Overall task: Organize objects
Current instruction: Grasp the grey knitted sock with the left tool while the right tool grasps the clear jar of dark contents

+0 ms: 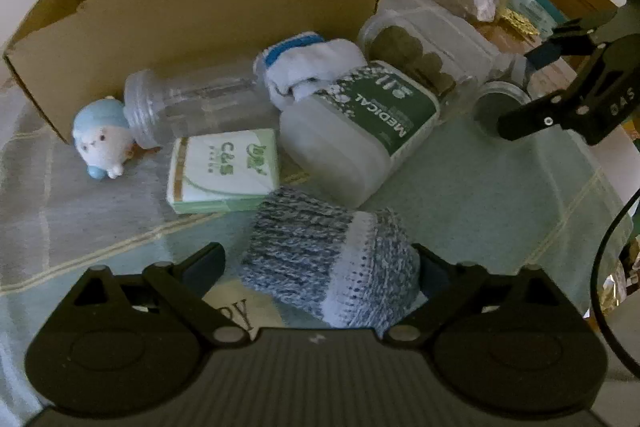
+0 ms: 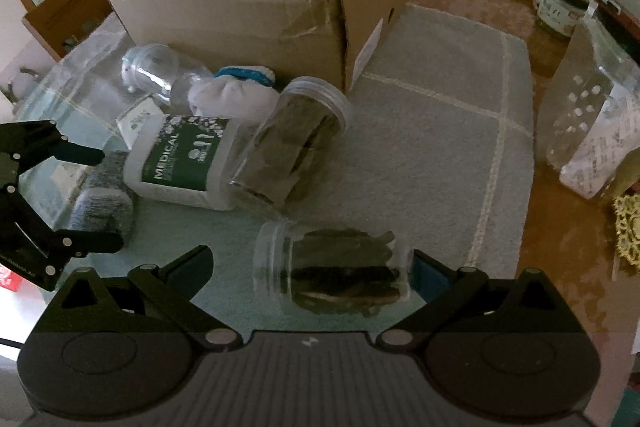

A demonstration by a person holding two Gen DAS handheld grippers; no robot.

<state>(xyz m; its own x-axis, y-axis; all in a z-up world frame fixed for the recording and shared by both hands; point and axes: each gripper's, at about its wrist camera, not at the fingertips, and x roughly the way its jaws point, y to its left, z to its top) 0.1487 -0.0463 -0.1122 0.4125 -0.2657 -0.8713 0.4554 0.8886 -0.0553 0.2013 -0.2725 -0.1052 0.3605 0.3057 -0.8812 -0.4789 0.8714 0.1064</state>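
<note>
My left tool (image 1: 320,267) stands wide open around the knit sock (image 1: 328,263), which lies on the counter (image 1: 480,179) just in front of the tissue pack (image 1: 224,171) and the white tub (image 1: 360,131); the pads are not pressing it. My right tool (image 2: 312,267) is also wide open, a small jar (image 2: 332,271) lying on its side between its fingers. The box (image 2: 256,15) stands behind the pile.
</note>
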